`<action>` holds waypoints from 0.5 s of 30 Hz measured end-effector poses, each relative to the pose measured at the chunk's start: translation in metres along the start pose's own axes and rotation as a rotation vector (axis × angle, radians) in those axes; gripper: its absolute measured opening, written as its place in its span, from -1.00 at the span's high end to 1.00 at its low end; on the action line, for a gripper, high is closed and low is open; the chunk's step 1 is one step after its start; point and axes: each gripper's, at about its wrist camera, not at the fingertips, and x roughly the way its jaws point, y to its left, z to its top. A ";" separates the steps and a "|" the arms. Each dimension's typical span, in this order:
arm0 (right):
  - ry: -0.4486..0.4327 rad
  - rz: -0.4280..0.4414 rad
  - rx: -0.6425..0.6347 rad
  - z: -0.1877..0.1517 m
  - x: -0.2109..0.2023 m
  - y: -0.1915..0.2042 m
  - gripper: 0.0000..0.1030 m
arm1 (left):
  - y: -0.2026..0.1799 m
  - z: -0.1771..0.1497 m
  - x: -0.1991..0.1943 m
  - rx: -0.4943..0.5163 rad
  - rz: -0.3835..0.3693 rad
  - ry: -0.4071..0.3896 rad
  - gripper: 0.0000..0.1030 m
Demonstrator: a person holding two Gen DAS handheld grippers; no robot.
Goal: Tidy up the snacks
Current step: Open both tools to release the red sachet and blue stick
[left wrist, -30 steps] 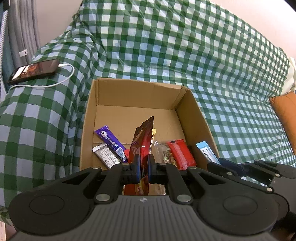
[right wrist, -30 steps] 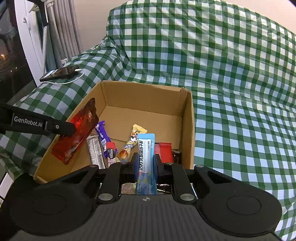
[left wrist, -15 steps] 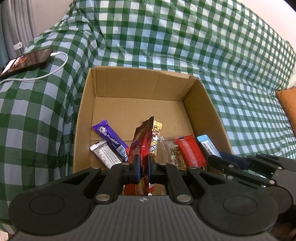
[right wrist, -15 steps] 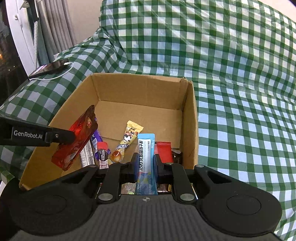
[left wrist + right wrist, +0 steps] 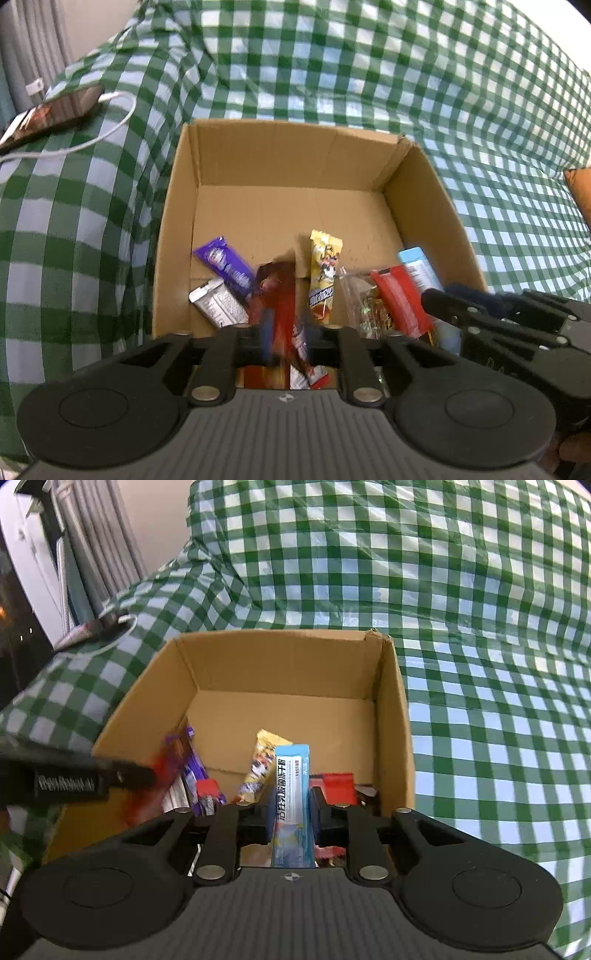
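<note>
Here, both grippers hang over the near end of the cardboard box (image 5: pixel 288 162), which sits on a green checked cloth (image 5: pixel 369 66).

Left wrist view only: a clear packet (image 5: pixel 364 308), a red bar (image 5: pixel 400 299) and an orange cushion (image 5: pixel 581 192) far right of the box. Left gripper (image 5: pixel 286 332) jaws are opening, spread either side of a blurred red packet (image 5: pixel 280 295), pads not pressing it.

Right wrist view only: curtains (image 5: pixel 92 554) beyond the box's left. Right gripper (image 5: pixel 291 812) jaws are opening around an upright blue stick packet (image 5: pixel 291 786); whether the pads touch it, I cannot tell.

Inside the box: purple bar (image 5: pixel 227 266), silver packet (image 5: pixel 218 304), yellow packet (image 5: pixel 323 273). Phone (image 5: pixel 51 112) and white cable (image 5: pixel 92 136) lie left of the box. The gripper bodies hide the box's near wall.
</note>
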 end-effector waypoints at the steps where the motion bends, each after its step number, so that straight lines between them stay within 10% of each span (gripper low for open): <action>1: 0.000 -0.002 0.016 0.002 0.000 0.000 0.21 | 0.002 -0.001 -0.003 -0.021 0.008 -0.002 -0.63; 3: -0.006 -0.006 0.043 0.004 -0.006 0.000 -0.25 | 0.005 -0.006 -0.016 -0.064 0.059 -0.055 -0.99; 6: -0.007 -0.016 0.053 0.000 -0.020 -0.002 -0.53 | 0.003 -0.014 -0.035 -0.027 0.097 -0.089 -0.99; 15: -0.063 -0.088 -0.031 -0.045 -0.079 0.004 -0.90 | 0.006 -0.058 -0.084 -0.059 0.137 -0.085 -0.99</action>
